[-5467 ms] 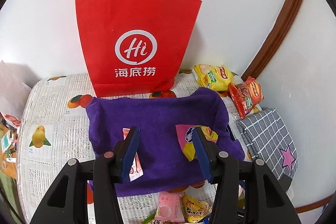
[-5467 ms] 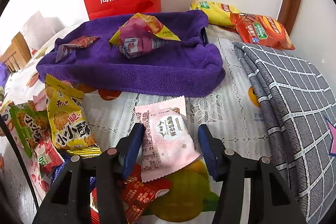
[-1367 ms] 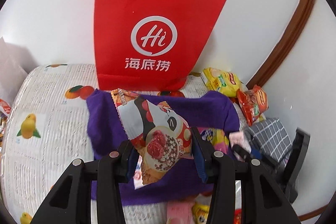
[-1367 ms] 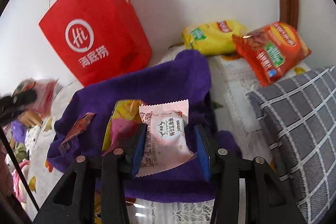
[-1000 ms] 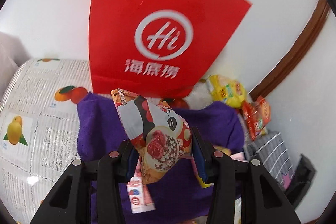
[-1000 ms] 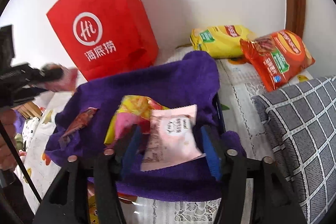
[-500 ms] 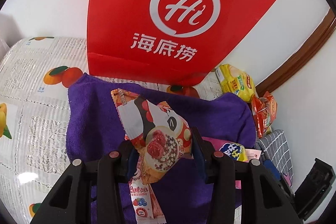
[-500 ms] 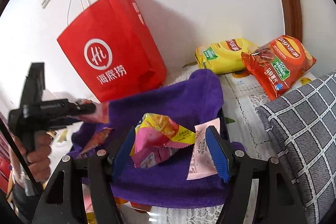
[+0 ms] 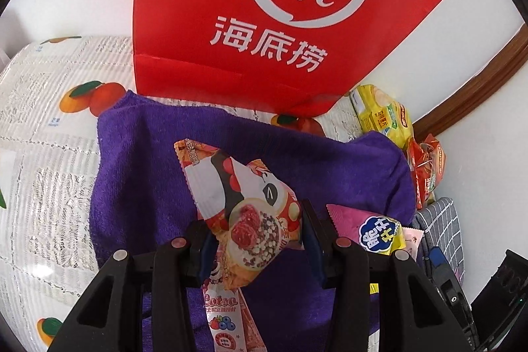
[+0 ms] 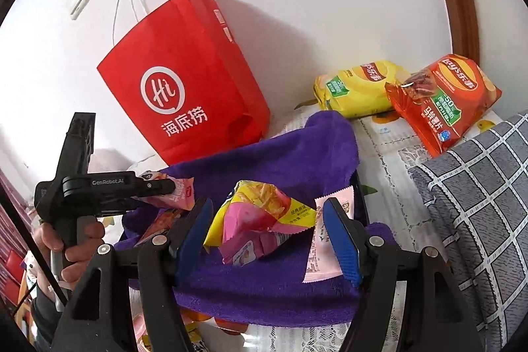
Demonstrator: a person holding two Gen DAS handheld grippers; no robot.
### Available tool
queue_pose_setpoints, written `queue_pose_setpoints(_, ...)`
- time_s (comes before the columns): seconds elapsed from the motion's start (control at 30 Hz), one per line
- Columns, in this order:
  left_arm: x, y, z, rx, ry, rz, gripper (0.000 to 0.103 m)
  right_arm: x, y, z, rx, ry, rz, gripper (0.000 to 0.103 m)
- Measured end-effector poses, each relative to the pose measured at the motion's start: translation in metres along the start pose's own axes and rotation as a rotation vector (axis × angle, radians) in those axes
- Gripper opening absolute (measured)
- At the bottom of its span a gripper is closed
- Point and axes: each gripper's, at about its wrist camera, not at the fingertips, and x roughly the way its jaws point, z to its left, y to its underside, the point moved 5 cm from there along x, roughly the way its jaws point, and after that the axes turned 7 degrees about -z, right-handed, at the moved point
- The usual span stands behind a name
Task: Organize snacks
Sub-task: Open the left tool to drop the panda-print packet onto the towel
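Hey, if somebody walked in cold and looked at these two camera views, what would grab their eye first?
Probably the big red paper bag standing against the white wall, right behind the purple towel. Next, the panda-print snack packet clamped in the left gripper over that towel. In the right wrist view, the right gripper stands open around a pink and yellow packet, with a pale pink packet leaning by its right finger.

Two black plastic grippers, angular frames. Left gripper (image 9: 252, 248): dark-blue ribbed pads, round silver screw heads on the knuckles. Right gripper (image 10: 267, 240): brighter blue ribbed pads, same silver screws. Left unit's side marked "GenRobot.AI" in white. Hand (image 10: 71, 244) on grey handle; dark sleeve.
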Motion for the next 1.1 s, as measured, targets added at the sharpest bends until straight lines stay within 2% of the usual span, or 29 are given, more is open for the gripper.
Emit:
queue_pose_setpoints(0.03, 0.001, 0.0, 0.0, -0.001, 0.001, 0.008, 0.044, 0.0, 0.0, 0.001, -0.006, 0.0, 0.001, 0.069)
queue_pose_setpoints(0.1, 0.001, 0.001, -0.001, -0.002, 0.013, 0.019, 0.051, 0.001, 0.001, 0.004, -0.017, -0.002, 0.006, 0.069)
queue_pose_setpoints(0.13, -0.001, 0.001, -0.002, -0.002, 0.024, 0.017, 0.061, 0.001, 0.002, 0.005, -0.022, 0.002, 0.004, 0.069)
queue_pose_setpoints(0.17, -0.003, 0.0, -0.003, 0.0, 0.03, 0.006, 0.065, 0.001, 0.002, 0.006, -0.029, 0.005, 0.004, 0.069)
queue_pose_setpoints(0.23, -0.008, -0.001, -0.005, 0.015, 0.026, -0.012, 0.067, 0.001, 0.003, 0.006, -0.041, 0.008, 0.005, 0.069)
queue_pose_setpoints(0.73, -0.055, 0.002, -0.029, 0.101, -0.048, -0.057, 0.068, -0.014, -0.005, 0.006, -0.026, -0.016, -0.028, 0.069)
queue_pose_setpoints(0.97, -0.083, 0.05, -0.054, 0.174, -0.031, -0.055, 0.068, -0.021, -0.001, 0.009, -0.037, -0.051, -0.018, 0.069)
queue_pose_setpoints(1.1, -0.096, 0.084, -0.051, 0.186, -0.043, -0.046, 0.068, -0.032, 0.007, 0.014, -0.044, -0.087, -0.017, 0.069)
